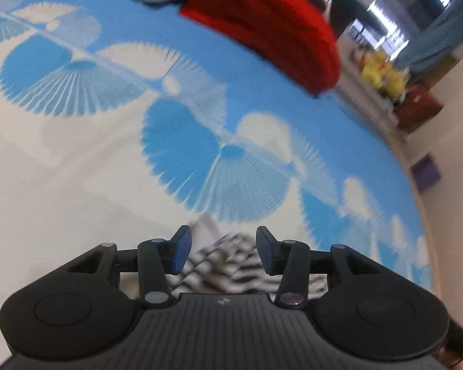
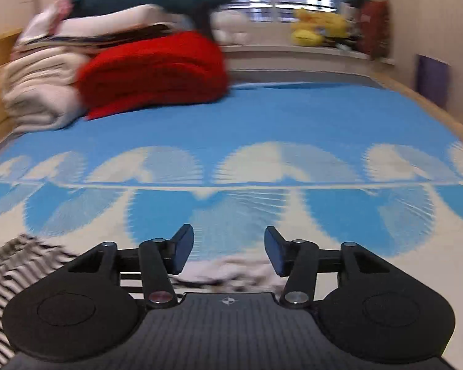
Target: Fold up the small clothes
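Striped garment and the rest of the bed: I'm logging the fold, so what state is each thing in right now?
Striped garment: lying on the bed, rumpled, not gripped.
Left tool: open, garment below the gap, pads clear of it.
Right tool: open, nothing clamped.
Red blanket: folded, at the bed's far end.
White bedding: folded, stacked beside the red blanket.
Bed sheet: spread flat.
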Demonstrator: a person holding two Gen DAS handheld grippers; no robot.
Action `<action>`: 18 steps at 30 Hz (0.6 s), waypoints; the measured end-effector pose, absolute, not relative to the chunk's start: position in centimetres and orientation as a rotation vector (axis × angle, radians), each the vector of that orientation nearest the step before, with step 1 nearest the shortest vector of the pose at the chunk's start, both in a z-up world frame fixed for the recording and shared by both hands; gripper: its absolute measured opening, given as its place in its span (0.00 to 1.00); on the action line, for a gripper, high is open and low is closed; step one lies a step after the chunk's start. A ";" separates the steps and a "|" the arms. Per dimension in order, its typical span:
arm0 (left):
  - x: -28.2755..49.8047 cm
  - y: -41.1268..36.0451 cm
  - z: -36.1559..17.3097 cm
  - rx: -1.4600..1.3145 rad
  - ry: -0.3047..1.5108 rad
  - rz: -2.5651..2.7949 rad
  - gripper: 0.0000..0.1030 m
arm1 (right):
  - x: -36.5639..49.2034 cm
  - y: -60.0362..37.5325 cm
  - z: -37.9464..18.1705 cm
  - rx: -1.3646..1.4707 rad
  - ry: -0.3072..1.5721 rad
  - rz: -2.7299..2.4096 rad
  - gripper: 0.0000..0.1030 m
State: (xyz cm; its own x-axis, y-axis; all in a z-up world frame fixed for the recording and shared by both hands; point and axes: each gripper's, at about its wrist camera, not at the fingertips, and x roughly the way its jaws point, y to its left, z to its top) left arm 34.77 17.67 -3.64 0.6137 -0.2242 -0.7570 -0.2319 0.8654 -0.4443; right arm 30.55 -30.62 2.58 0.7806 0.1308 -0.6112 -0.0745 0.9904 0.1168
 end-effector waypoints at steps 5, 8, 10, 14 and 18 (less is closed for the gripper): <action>35.5 15.8 -5.7 -0.419 1.017 0.000 0.49 | 31.0 -34.0 -0.4 0.079 0.869 0.062 0.59; 35.9 15.1 -6.6 -0.389 1.041 0.011 0.47 | 31.0 -33.6 -1.9 0.011 0.922 0.072 0.60; 35.9 14.7 -7.0 -0.369 1.043 0.026 0.38 | 30.9 -33.3 -2.5 -0.018 0.922 0.073 0.58; 35.9 14.3 -7.6 -0.329 1.048 0.021 0.07 | 31.4 -32.5 -2.7 -0.006 0.922 0.103 0.16; 35.7 14.2 -5.8 -0.283 0.970 0.047 0.01 | 31.5 -32.1 -0.8 0.032 0.861 0.137 0.00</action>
State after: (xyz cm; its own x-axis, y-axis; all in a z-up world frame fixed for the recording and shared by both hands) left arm 35.72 14.18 -5.81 0.5677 -0.0863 -0.8187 -0.1651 0.9623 -0.2160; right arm 31.53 -32.10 -0.77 0.6436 0.1331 -0.7537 -0.1070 0.9907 0.0835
